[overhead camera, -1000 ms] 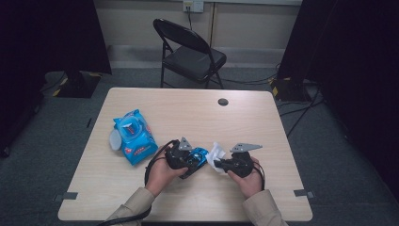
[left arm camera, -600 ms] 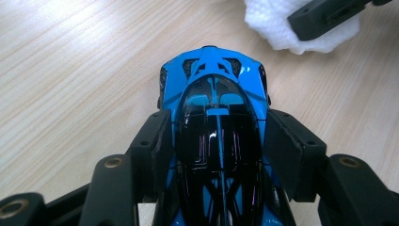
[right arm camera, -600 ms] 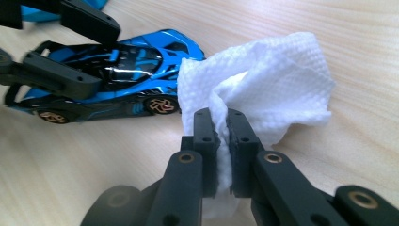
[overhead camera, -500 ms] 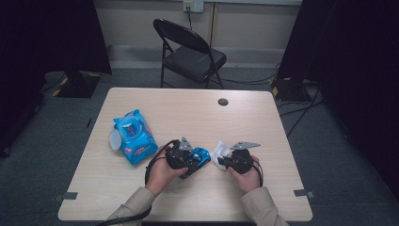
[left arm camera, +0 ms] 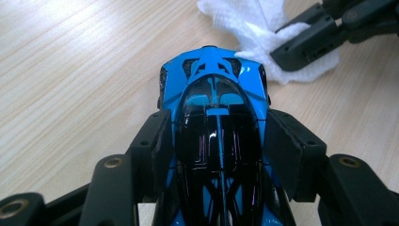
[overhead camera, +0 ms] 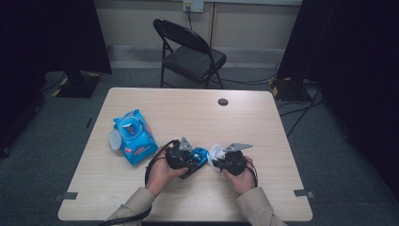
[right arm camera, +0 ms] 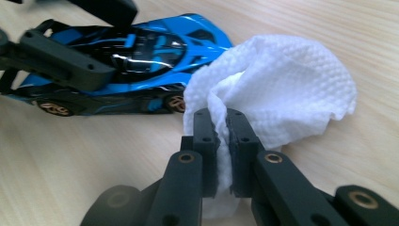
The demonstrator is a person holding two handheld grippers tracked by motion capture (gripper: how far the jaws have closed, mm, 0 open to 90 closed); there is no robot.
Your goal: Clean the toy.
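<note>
Near table's (overhead camera: 141,207) front edge, centre: left gripper (left arm camera: 216,155) clamps toy car (left arm camera: 217,117) by flanks, nose toward right gripper (right arm camera: 222,136), which pinches white wipe (right arm camera: 282,94) touching that end.

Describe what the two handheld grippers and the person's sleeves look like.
Both the left gripper and the right gripper are black, each topped with a grey three-cornered plate. Their jaws are flat black blocks on arms with brass-coloured pivot pins. A black cable loops from the left one. The sleeves are beige.
</note>
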